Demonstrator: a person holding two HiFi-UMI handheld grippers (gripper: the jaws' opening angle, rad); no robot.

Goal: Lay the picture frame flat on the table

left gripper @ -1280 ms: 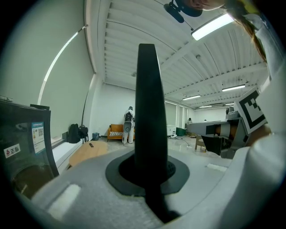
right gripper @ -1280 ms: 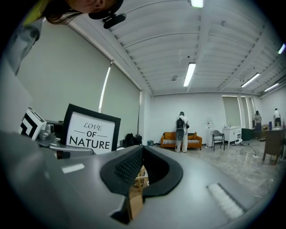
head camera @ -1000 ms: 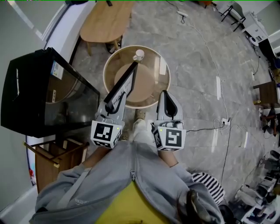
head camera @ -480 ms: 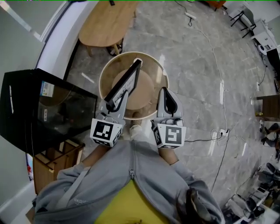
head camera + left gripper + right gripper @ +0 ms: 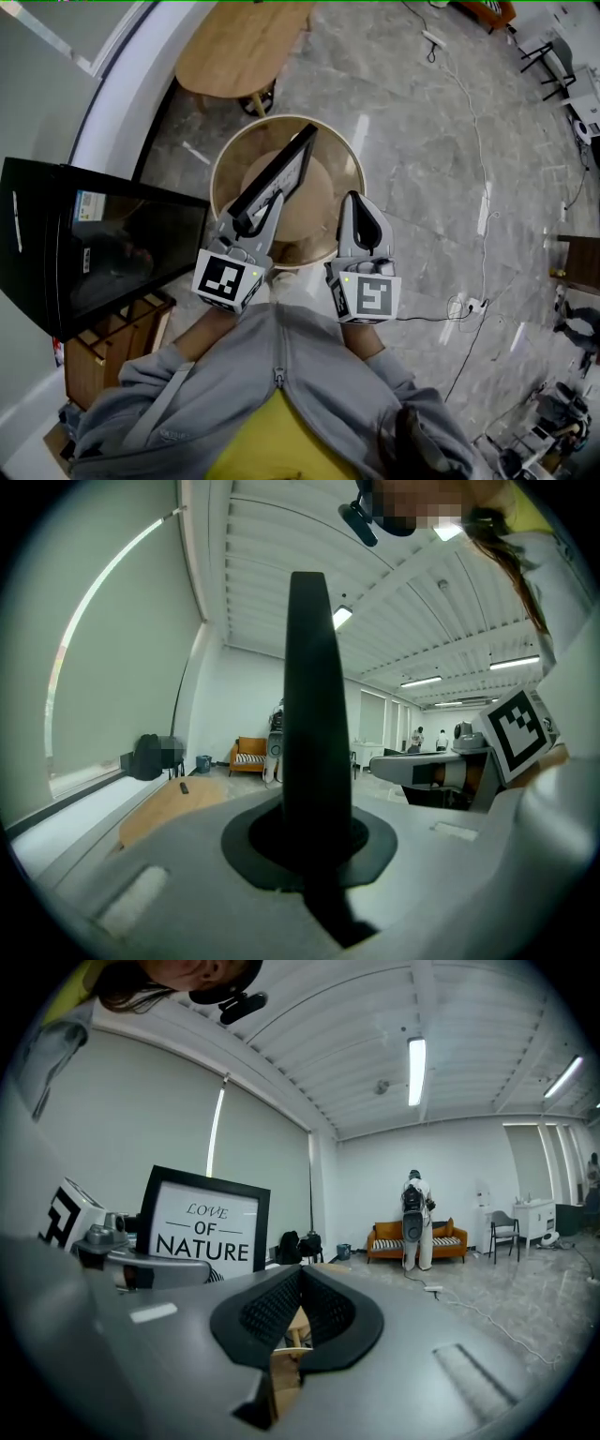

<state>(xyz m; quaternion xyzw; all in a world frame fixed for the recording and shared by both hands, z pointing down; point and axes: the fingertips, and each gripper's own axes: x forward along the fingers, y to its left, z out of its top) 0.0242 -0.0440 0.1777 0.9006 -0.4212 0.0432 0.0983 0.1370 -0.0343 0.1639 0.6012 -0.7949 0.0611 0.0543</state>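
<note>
My left tool [image 5: 263, 210] is clamped on the picture frame [image 5: 279, 171]; in the left gripper view the frame [image 5: 310, 686] stands edge-on as a black upright bar, pinched between the dark pads at its lower end. From the head view the frame rises slantwise out of the tool, over the left half of the round surface [image 5: 351, 155]. It stands on its edge, not flat; I cannot tell whether its bottom edge touches the surface.

My right tool [image 5: 357, 202] is closed with nothing in it; in the right gripper view its two ribbed pads [image 5: 272, 1305] meet at the tips, and only a wooden table leg and the floor show through the gap below them. It sits beside the left tool, over the near right part of the same surface, apart from the frame. From that view the frame's white printed face [image 5: 202, 1232] is turned toward the right tool, black border around it, with the left tool [image 5: 120, 1258] showing at its lower left.

Around the round surface: a black glass-fronted cabinet [image 5: 103, 239] just to its left; an oval wooden table [image 5: 242, 45] beyond it; grey marble floor [image 5: 422, 169] with a cable trailing across it. Far off in the right gripper view, a person [image 5: 413, 1208] stands with their back to me in front of an orange sofa [image 5: 448, 1239].
</note>
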